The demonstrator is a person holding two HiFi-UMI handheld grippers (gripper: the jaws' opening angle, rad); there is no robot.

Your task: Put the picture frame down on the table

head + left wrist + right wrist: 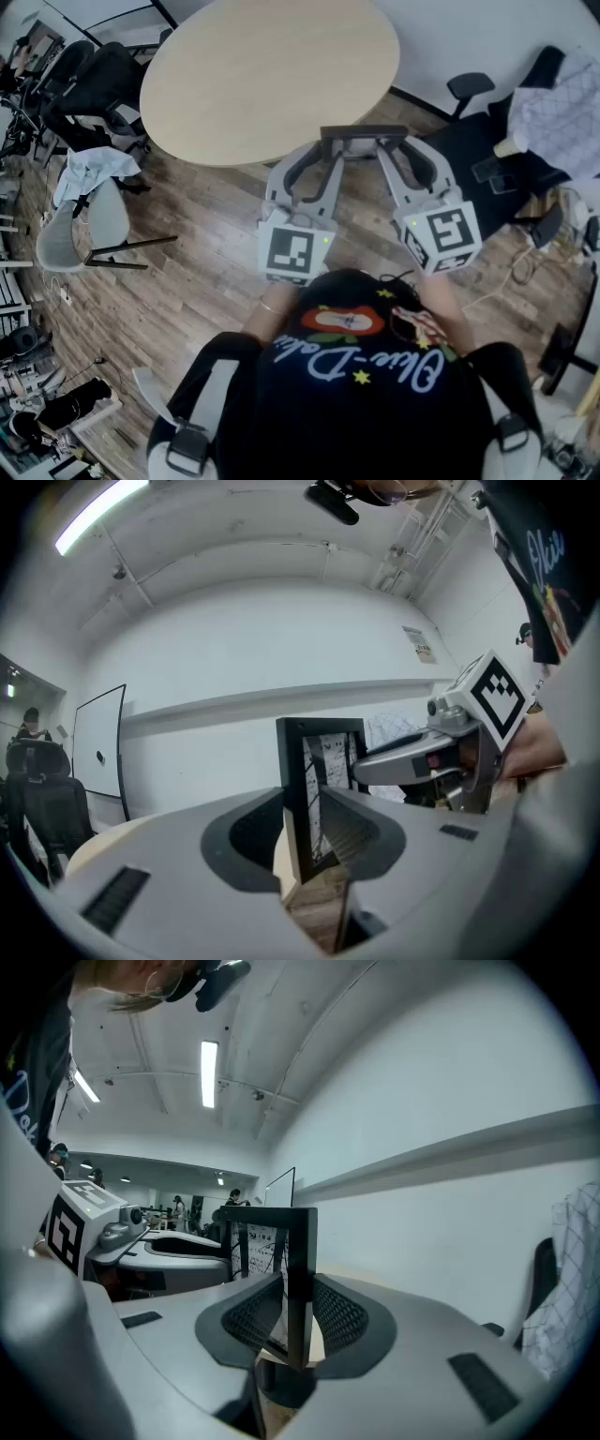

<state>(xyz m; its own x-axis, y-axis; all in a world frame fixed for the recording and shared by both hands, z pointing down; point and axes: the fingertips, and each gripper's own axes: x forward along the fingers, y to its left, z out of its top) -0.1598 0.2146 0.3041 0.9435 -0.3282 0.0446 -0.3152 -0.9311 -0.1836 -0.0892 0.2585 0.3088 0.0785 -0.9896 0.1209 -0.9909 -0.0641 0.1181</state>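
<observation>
Frame held upright between two grippers, just short of the round worktop

The pale, smooth wood-look worktop point(272, 66) lies straight ahead of both grippers. The picture frame point(364, 132), dark, thin and rectangular, hangs in the air by the near rim, seemingly over the plank floor, with its top edge running left to right. The left gripper point(328, 150) is clamped on one upright side and the right gripper point(397, 146) on the other. Both look equally near, with mesh-textured grey pads pinching the moulding.
</observation>
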